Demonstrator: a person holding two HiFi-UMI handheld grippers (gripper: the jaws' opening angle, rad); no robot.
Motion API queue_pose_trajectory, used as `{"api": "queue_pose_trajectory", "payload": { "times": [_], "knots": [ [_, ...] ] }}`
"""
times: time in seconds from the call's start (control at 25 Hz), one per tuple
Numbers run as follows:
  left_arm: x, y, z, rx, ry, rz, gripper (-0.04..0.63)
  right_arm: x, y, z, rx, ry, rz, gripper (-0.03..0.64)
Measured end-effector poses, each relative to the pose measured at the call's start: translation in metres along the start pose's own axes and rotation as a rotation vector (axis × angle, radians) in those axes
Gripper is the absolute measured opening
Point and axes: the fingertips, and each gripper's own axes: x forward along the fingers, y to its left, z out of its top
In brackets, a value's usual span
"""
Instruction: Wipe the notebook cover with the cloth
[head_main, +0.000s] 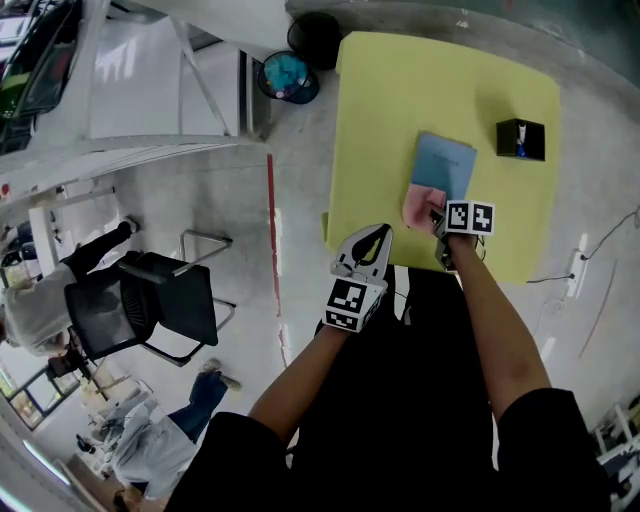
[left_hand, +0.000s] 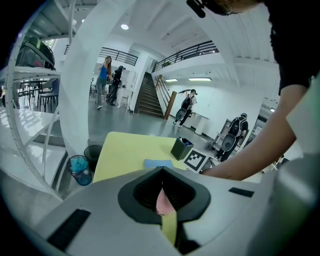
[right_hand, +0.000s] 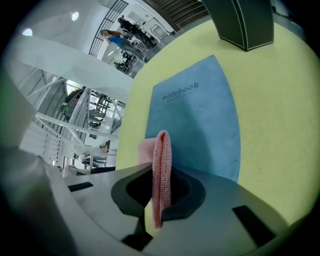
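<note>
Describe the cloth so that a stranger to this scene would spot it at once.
Find the yellow table, then the blue notebook lying on it. At the notebook's near end sits a pink cloth, with a fold of it pinched in the right gripper. It is the only pink, knitted thing there; the nearby box is black.

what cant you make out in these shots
- Near end of the notebook: in the head view it is covered by the cloth and the right tool; in the right gripper view the tool's body hides it.
- Inside of the box: too small in the head view, cut off by the top edge in the right gripper view.
- Small print under "notebook": too small in the right gripper view.
</note>
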Motion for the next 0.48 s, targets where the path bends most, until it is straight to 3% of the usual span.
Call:
{"api": "queue_pose_trajectory", "payload": {
  "times": [0.48],
  "knots": [
    [0.005, -0.018, -0.002, 0.004, 0.007, 0.002, 0.008, -0.015, -0.017, -0.003, -0.012, -0.011, -0.018, 0.037]
  ]
}}
